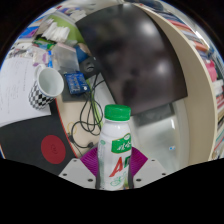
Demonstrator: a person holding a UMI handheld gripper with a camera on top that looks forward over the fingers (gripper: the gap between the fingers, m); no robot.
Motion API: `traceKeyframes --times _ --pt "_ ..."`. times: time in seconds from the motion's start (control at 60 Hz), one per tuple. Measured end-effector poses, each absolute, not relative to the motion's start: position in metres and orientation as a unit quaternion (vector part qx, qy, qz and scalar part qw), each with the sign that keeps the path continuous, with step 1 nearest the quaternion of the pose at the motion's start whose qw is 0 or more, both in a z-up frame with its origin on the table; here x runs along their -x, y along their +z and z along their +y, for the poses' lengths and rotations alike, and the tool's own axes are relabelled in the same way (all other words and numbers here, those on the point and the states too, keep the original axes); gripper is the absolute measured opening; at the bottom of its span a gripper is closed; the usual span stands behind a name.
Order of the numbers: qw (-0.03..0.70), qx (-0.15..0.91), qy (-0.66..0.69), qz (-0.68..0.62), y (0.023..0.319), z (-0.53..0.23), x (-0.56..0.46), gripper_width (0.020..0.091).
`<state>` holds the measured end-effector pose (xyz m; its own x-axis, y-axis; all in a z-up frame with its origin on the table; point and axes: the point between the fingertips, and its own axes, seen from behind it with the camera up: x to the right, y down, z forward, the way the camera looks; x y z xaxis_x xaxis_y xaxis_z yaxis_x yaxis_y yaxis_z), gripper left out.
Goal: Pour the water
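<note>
A white plastic bottle [116,146] with a green cap and a green and red label stands upright between my gripper's [113,166] fingers. Both purple pads [91,160] press against its lower sides, so the gripper is shut on it. The bottle's base is hidden between the fingers. A white mug [44,86] with a checkered band lies tilted, its mouth facing me, on the table far off to the left of the bottle.
A black sheet [125,45] covers the far middle of the table. Cables [84,128] trail beside the bottle. A black device with a red dot [50,150] sits at near left. Coloured papers [45,35] lie beyond the mug.
</note>
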<state>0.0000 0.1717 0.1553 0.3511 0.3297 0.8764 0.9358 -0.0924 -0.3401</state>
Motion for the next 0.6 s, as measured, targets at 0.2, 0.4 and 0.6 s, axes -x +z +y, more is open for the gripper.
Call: traceKeyframes --times 0.2,0.4,0.6 --pt "0.438 0.553 -0.39 -0.592 0.162 0.181 0.055 0.0375" --pt "0.394 0.438 -0.451 -0.671 0.15 0.178 0.099 0.0375" --pt "0.352 0.378 -0.498 -0.696 0.139 0.179 0.111 0.0376"
